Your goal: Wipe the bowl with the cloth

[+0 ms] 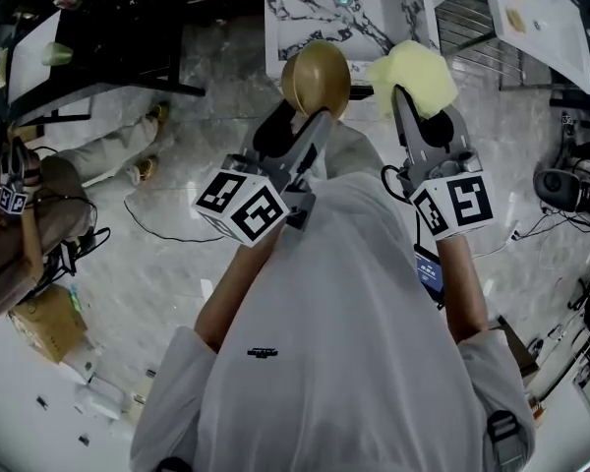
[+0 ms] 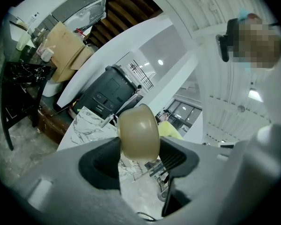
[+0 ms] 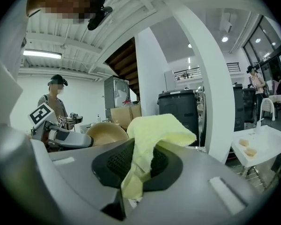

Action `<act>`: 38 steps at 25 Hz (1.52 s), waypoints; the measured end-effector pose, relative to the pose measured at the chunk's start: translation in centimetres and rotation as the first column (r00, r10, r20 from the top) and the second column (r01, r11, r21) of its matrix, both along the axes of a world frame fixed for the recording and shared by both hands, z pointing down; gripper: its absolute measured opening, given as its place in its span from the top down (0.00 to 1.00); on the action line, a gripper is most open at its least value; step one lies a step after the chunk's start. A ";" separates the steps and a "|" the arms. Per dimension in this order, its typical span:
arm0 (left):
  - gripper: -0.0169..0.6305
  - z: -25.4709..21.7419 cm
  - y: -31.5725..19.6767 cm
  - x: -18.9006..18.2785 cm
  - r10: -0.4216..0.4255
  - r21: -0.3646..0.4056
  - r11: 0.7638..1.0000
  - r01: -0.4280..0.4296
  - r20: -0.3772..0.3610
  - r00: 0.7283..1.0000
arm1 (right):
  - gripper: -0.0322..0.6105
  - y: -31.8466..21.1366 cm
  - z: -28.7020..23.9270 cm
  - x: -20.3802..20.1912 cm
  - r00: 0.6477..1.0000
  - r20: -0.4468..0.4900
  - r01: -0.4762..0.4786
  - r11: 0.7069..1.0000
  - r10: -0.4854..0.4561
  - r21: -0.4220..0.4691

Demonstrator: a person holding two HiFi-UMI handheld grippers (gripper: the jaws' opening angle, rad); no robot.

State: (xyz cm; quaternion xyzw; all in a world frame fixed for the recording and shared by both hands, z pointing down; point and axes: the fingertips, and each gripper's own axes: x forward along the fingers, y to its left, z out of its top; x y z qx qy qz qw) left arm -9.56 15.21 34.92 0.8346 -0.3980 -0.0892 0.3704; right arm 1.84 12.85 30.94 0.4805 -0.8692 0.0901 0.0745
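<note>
Finding one, risk at the left grip. The left gripper [image 2: 139, 153] pinches the bowl [image 2: 138, 132] across a narrow part of its wall only. In my judgement a firm push from the cloth could lever the bowl round in that pinch or out of it. Nothing supports it from below, so it would drop to the floor [image 1: 177, 224].

Finding two, risk at the right grip. The cloth [image 3: 154, 135] is caught by one bunched fold. I judge that dragging it over the bowl could pull it free, or leave the hard fingers [image 3: 117, 163] rubbing the bowl instead.

Finger state, left: the fingers are closed to the width of the bowl's wall, with a ribbed pad against each side. The bowl stands up out of them, tilted.

Finger state, right: the right gripper [image 3: 136, 165] is closed almost fully on the yellow cloth. One loose flap stands above the pads and a tail hangs below.

Position: in the head view the bowl [image 1: 315, 79] and cloth [image 1: 413, 72] are both held in the air in front of me, side by side. They are close, with a small gap showing, so I see no contact yet. The marble-patterned bench [image 1: 295, 13] lies just beyond them. Neither item rests on it.
</note>
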 end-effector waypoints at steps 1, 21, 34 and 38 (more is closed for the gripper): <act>0.57 0.1 -1.2 0.0 -0.002 -0.002 1.000 0.002 0.002 1.000 | 0.89 -1.2 0.2 0.1 1.000 0.003 0.003 1.000 -0.003 -0.002; 0.57 0.9 -18.8 3.7 0.006 -0.042 0.999 -0.005 0.046 0.999 | 0.89 -18.7 1.3 1.2 0.967 0.030 0.254 0.967 -0.254 0.006; 0.57 1.1 -21.2 5.3 0.112 -0.052 0.993 -0.108 0.098 0.989 | 0.89 -21.1 4.3 -0.4 0.932 -0.061 0.350 0.929 -0.359 -0.120; 0.57 0.4 -22.1 6.1 0.160 -0.021 0.987 -0.159 0.152 0.975 | 0.89 -21.3 5.4 -1.0 0.917 -0.067 0.375 0.907 -0.393 -0.190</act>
